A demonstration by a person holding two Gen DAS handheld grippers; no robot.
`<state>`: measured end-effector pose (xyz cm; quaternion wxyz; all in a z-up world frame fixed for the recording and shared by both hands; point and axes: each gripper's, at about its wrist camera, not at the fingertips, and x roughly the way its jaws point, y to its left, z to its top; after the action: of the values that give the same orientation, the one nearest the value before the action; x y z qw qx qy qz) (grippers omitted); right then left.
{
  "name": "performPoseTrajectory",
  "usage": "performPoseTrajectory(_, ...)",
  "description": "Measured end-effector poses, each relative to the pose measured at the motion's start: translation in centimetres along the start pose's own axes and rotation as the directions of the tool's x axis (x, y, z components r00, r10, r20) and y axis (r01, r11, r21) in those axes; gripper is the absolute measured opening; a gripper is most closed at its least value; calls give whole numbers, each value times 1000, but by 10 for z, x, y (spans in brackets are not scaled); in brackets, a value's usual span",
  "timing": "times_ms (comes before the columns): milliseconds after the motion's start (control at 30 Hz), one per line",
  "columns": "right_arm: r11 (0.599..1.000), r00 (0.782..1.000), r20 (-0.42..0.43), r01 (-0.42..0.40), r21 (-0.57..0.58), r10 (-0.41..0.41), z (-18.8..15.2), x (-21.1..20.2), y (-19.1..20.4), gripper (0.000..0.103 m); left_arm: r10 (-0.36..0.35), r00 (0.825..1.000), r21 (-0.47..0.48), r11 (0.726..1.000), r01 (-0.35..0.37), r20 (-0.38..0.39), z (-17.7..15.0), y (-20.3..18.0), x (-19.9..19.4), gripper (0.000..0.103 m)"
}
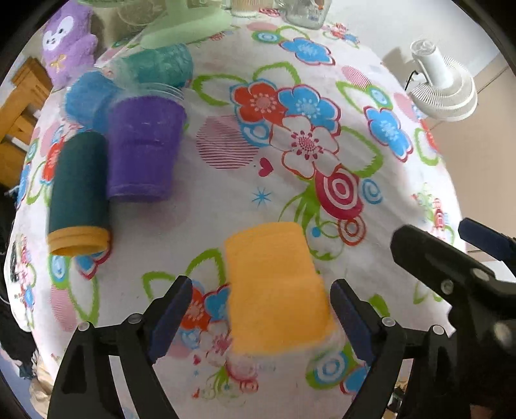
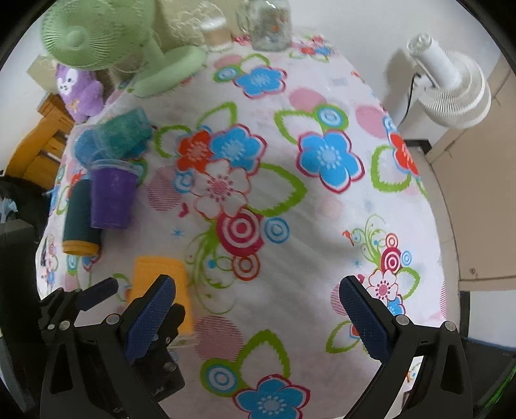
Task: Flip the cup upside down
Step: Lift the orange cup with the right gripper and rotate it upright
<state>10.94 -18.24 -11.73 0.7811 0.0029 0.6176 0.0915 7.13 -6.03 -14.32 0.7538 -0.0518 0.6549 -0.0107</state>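
An orange cup (image 1: 274, 287) rests on the flowered tablecloth with its closed base pointing away and its clear rim toward the camera. My left gripper (image 1: 259, 317) is open, its two fingers on either side of the cup without touching it. The cup also shows in the right wrist view (image 2: 151, 274), partly hidden behind the gripper fingers. My right gripper (image 2: 254, 317) is open and empty over the cloth, to the right of the cup. It also shows at the right edge of the left wrist view (image 1: 451, 254).
At the left, a purple cup (image 1: 145, 148), a dark green cup with an orange rim (image 1: 77, 193), a blue cup (image 1: 87, 96) and a teal cup (image 1: 161, 64). A green fan (image 2: 96, 35), a purple plush (image 2: 79, 90) and glass jars (image 2: 267, 22) stand at the back. A white fan (image 2: 451, 87) stands beyond the right table edge.
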Motion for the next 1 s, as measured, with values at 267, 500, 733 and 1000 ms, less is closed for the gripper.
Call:
performPoseTrajectory(267,999,999,15,-39,-7,39,-5,-21,37,103,28,995,7,1000,-28,92,-22,45,-57,91)
performPoseTrajectory(500,999,998,-58,-22,-34,20,-8,17,67,100,105,992,-13,994,-105,68,-23,83,-40,91)
performPoseTrajectory(733,998,984,-174,40,-55,-49,-1,69,68,87,111,994,29,993,-112,12,-30,93,-12,91)
performPoseTrajectory(1000,989,955,-269,97,-109,-123,2,106,68,66,63,998,34,997,-62,-28,-27,95,10,91)
